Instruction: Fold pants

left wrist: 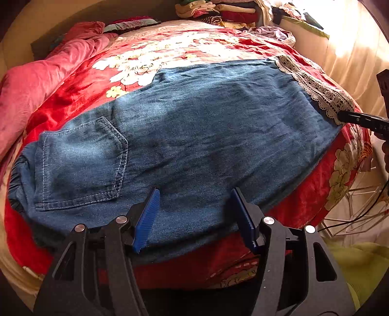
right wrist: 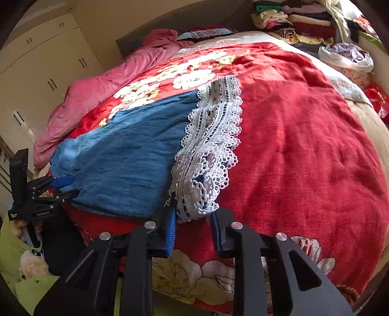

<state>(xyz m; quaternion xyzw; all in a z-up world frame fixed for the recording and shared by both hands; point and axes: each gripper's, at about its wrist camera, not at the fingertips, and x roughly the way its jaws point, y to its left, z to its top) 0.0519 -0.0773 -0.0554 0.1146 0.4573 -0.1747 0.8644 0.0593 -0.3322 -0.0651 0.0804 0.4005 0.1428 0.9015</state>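
Blue denim pants (left wrist: 194, 136) lie flat across the red floral bed, back pocket (left wrist: 80, 165) at the left, white lace hem (left wrist: 318, 90) at the right. My left gripper (left wrist: 194, 209) is open, its blue pads over the pants' near edge. It also shows in the right wrist view (right wrist: 65, 187). In the right wrist view the pants (right wrist: 136, 155) end in the lace hem (right wrist: 209, 155). My right gripper (right wrist: 194, 223) is open with the hem's near corner between its pads. Its black body shows in the left wrist view (left wrist: 364, 121) at the hem.
A red floral blanket (right wrist: 304, 145) covers the bed. A pink quilt (left wrist: 36, 80) lies bunched at the far left. Stacked folded clothes (right wrist: 299, 21) sit at the far end. Cream wardrobe doors (right wrist: 43, 60) stand at the left. A wire rack (left wrist: 357, 209) stands beside the bed.
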